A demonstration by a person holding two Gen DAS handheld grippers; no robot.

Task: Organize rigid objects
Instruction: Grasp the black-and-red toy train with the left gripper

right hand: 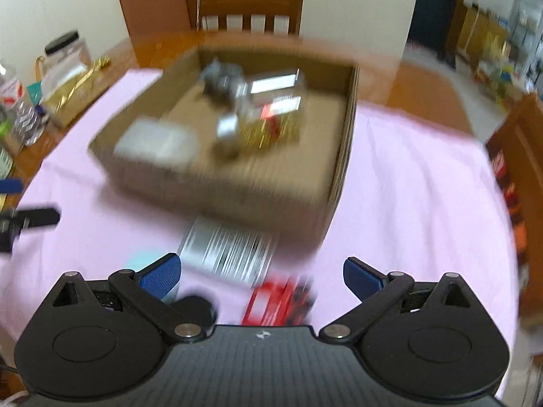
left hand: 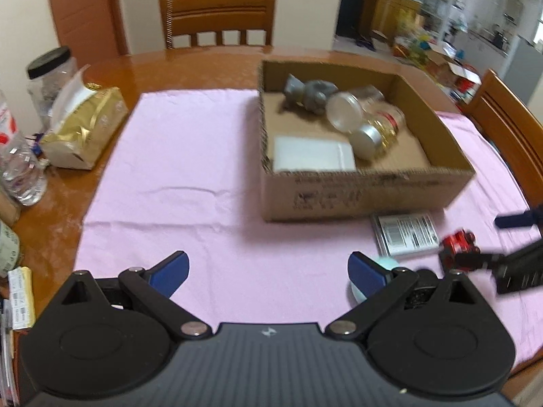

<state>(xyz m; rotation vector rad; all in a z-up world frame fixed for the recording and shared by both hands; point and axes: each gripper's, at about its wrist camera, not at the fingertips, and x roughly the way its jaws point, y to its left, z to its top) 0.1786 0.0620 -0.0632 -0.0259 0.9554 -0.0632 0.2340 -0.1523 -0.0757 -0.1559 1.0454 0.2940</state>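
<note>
Both tools wide open w/ nothing held: right tool (right hand: 261,271) hangs over red toy car (right hand: 281,302), probably next for cardboard box (left hand: 370,193); left tool (left hand: 268,268) idle.

You are looking at print that cannot be read anywhere. Dark lettering is running along the near wall of the cardboard box (left hand: 325,200), but it is smeared into shapeless marks. A barcode and lines of small print are showing on the flat silver pack (left hand: 405,234) lying just in front of the box; no digit or word is coming through. In the right wrist view that same pack (right hand: 227,254) is blurring into stripes. The plastic bottle (left hand: 13,156) at the left edge is carrying a red and white label, too cut off to read.
</note>
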